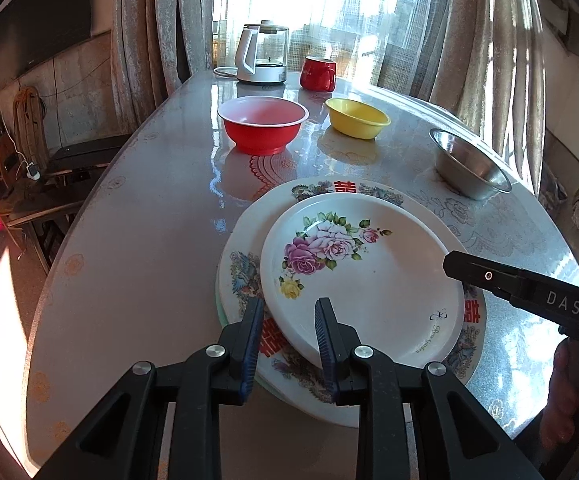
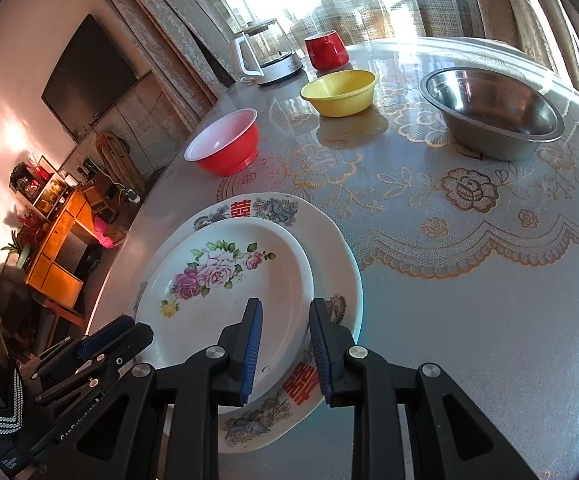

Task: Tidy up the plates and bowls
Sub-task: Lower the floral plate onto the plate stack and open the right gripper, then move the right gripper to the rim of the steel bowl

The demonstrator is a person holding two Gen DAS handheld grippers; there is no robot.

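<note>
Found a rose-patterned plate (image 1: 369, 280) lying on top of a larger plate (image 1: 245, 240) with red characters and bird motifs round its rim, both at the near edge of the counter (image 1: 129, 240). Found the smaller plate set off-centre on the bigger one, toward the right in the left wrist view.

Held the left gripper (image 1: 288, 304) low over the near-left rim of the rose-patterned plate. Kept its fingers (image 1: 251, 344) a little spread, one outside the rim and one over the plate's face. Saw the rim running through the gap, with no pad pressing on it.

Held the right gripper (image 2: 285, 304) over the opposite rim in the same way. Kept its fingers (image 2: 251, 344) slightly apart, one over the white face and one over the larger plate's border. Saw daylight on both sides of the rim there too. Caught part of a hand (image 1: 569, 392) behind that gripper at the right edge of the left wrist view.

Noted, farther back on the counter and well apart from the plates, a red bowl (image 1: 263, 124) with a white inside, a yellow bowl (image 1: 357, 118) to its right, and a steel bowl (image 1: 469, 164) nearer the right edge, all upright. Noted a glass kettle (image 1: 261, 56) on a white base and a red mug (image 1: 317, 74) by the curtained window behind them. Spotted a dark screen (image 2: 89, 76) on the wall at the left in the right wrist view.
</note>
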